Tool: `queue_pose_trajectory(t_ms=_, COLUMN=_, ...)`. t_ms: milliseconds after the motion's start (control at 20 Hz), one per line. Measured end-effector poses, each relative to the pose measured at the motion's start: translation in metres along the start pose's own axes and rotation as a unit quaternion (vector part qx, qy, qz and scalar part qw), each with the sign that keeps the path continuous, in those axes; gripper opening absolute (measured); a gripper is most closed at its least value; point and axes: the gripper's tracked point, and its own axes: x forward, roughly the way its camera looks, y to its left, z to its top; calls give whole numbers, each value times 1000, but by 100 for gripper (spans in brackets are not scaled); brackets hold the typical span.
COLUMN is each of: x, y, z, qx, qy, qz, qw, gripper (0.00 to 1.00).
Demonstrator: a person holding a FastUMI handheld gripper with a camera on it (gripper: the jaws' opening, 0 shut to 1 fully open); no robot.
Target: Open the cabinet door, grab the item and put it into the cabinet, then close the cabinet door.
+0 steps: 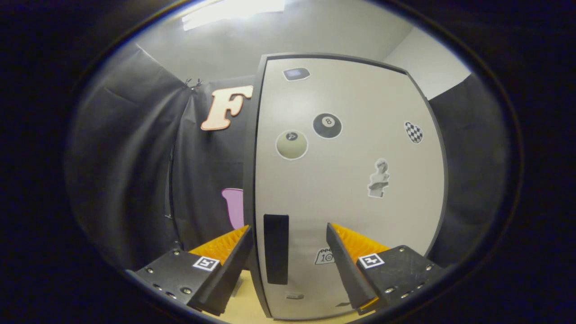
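Booth wall behind shut cabinet door [346,180], hand-held gripper [288,234] fingers spread before it.

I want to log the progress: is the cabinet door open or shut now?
Shut. The cabinet door faces flat, no interior visible; its dark handle sits between the open hand-held gripper fingers.

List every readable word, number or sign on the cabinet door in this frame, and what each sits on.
"8": on the black billiard-ball sticker on the pale cabinet door.
Pale ball sticker: mark too blurred to read.
Small sticker between the open tool fingers: print too small to read.
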Motion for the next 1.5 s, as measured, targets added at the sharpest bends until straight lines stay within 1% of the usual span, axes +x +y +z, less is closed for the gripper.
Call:
queue_pose_trajectory(t_ms=50, x=3, y=1, z=-6, qx=0, qy=11, qz=-2, qw=1000, gripper=96)
queue_pose_trajectory(t_ms=100, x=7, y=3, z=-13, qx=1, qy=22, qz=1, qw=1000, gripper=91)
queue_pose_trajectory(t_ms=150, x=10, y=5, z=-20, qx=2, qy=36, qz=1, qw=999, gripper=91)
queue_pose_trajectory(t_ms=250, x=16, y=9, z=-33, qx=5, qy=63, qz=4, qw=998, gripper=80)
queue_pose_trajectory(t_ms=400, x=22, y=11, z=-43, qx=1, qy=79, qz=-1, qw=997, gripper=46)
queue_pose_trajectory(t_ms=450, x=18, y=16, z=-41, qx=-2, qy=80, qz=8, qw=997, gripper=43)
queue_pose_trajectory(t_ms=550, x=24, y=16, z=-46, qx=-11, qy=78, qz=-6, qw=997, gripper=36)
queue_pose_trajectory(t_ms=600, x=25, y=16, z=-47, qx=-19, qy=82, qz=-6, qw=996, gripper=32)
queue_pose_trajectory(t_ms=650, x=26, y=16, z=-47, qx=-12, qy=80, qz=-5, qw=997, gripper=32)
queue_pose_trajectory(t_ms=700, x=25, y=15, z=-48, qx=-10, qy=86, qz=0, qw=996, gripper=25)
queue_pose_trajectory(t_ms=750, x=26, y=15, z=-48, qx=-3, qy=85, qz=1, qw=996, gripper=24)
queue_pose_trajectory(t_ms=800, x=26, y=15, z=-48, qx=-7, qy=88, qz=1, qw=996, gripper=13)
queue_pose_trajectory(t_ms=1100, x=15, y=13, z=-46, qx=-7, qy=91, qz=-4, qw=996, gripper=13)
queue_pose_trajectory(t_ms=1200, x=1, y=14, z=-41, qx=-4, qy=91, qz=-5, qw=996, gripper=13)
queue_pose_trajectory(t_ms=1500, x=-43, y=-1, z=-32, qx=-4, qy=84, qz=-27, qw=996, gripper=13)
